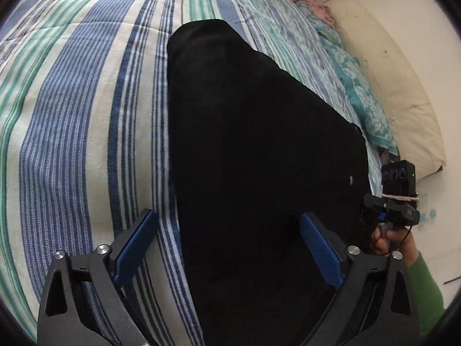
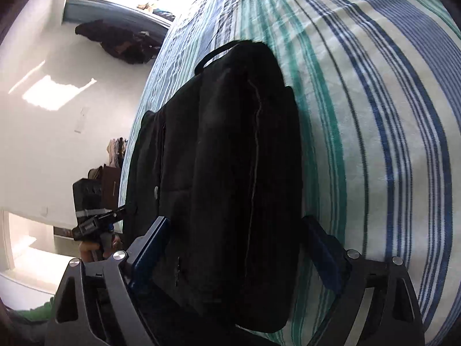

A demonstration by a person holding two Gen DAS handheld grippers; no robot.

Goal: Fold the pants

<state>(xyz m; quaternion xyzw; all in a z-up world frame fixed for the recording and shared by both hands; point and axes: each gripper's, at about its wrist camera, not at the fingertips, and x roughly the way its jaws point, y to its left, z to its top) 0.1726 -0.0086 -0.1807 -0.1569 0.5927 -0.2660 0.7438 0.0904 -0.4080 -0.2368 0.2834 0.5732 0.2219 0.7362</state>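
The black pants (image 1: 259, 155) lie on the striped bedspread (image 1: 72, 115), folded lengthwise into one long strip. My left gripper (image 1: 227, 248) is open, hovering over one end, its blue pads either side of the cloth's left edge. In the right wrist view the pants (image 2: 224, 158) show stacked folded layers with a seam line. My right gripper (image 2: 239, 248) is open over the other end, its fingers straddling the strip. Neither holds cloth. The right gripper (image 1: 394, 201) also shows at the left view's right edge, and the left gripper (image 2: 98, 225) at the right view's left edge.
A cream pillow (image 1: 389, 86) and a teal patterned cloth (image 1: 354, 86) lie along the bed's right side. In the right wrist view, white floor (image 2: 57, 115), a dark clothes pile (image 2: 121, 43) and a dark box (image 2: 86, 193) lie beyond the bed edge.
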